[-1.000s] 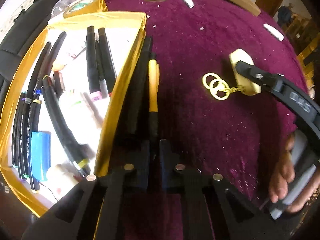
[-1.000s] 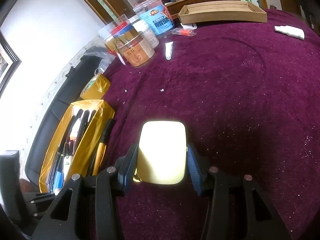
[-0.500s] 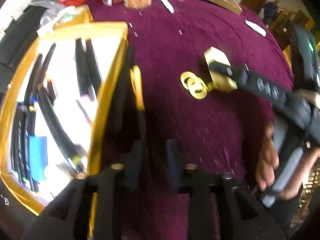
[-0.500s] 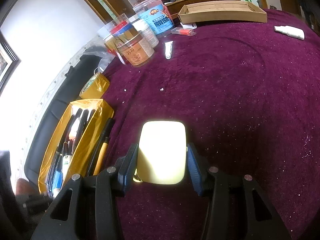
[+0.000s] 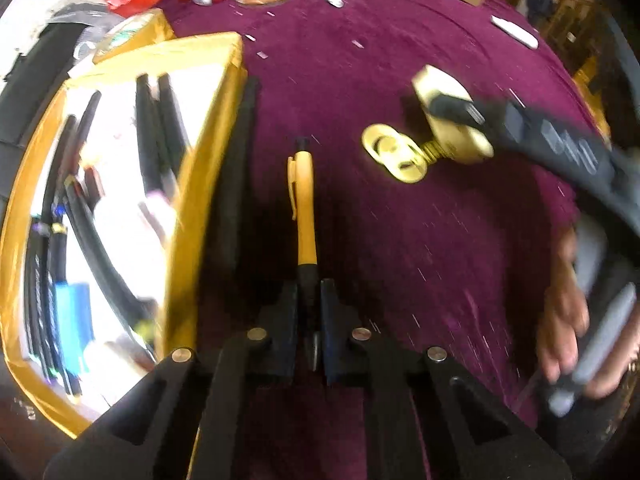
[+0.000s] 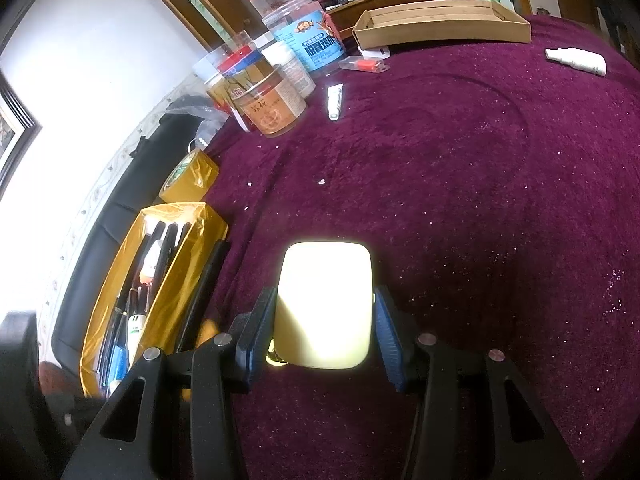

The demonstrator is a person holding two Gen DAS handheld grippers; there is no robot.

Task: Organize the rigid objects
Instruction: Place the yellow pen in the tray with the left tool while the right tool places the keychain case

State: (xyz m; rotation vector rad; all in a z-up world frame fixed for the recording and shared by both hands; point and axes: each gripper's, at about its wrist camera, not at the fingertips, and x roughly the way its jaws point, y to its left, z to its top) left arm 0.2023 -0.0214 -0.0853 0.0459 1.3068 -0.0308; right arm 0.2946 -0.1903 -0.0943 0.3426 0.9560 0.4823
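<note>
Left wrist view. Left claw (image 5: pixel 308 300): closed on the dark grip end of the yellow pen (image 5: pixel 302 204), which points forward above the purple counter (image 5: pixel 400 240), just beside the gold tray (image 5: pixel 192 216). Judged step: carry the pen into the tray. Advice: lift clear of the near wall, turn the barrel parallel with the pens already laid, lower before release, and avoid the black pen (image 5: pixel 236 168) lying outside along the tray wall.

Gold tray, contents: several black pens (image 5: pixel 150 124) lengthwise, a blue item (image 5: pixel 72 320), pale items too blurred to name.

Right claw (image 5: pixel 448 108), farther right: gripping a cream keychain block (image 5: pixel 452 128) with gold rings (image 5: pixel 394 158) hanging from its near end; held above the counter, well apart from the tray.

Right wrist view. Cream block between the blue pads (image 6: pixel 382 332). Beyond: tape roll (image 6: pixel 190 176) behind the tray; plastic jars (image 6: pixel 268 100), contents unclear; wooden tray (image 6: pixel 440 24) at the far edge, its contents not visible.
</note>
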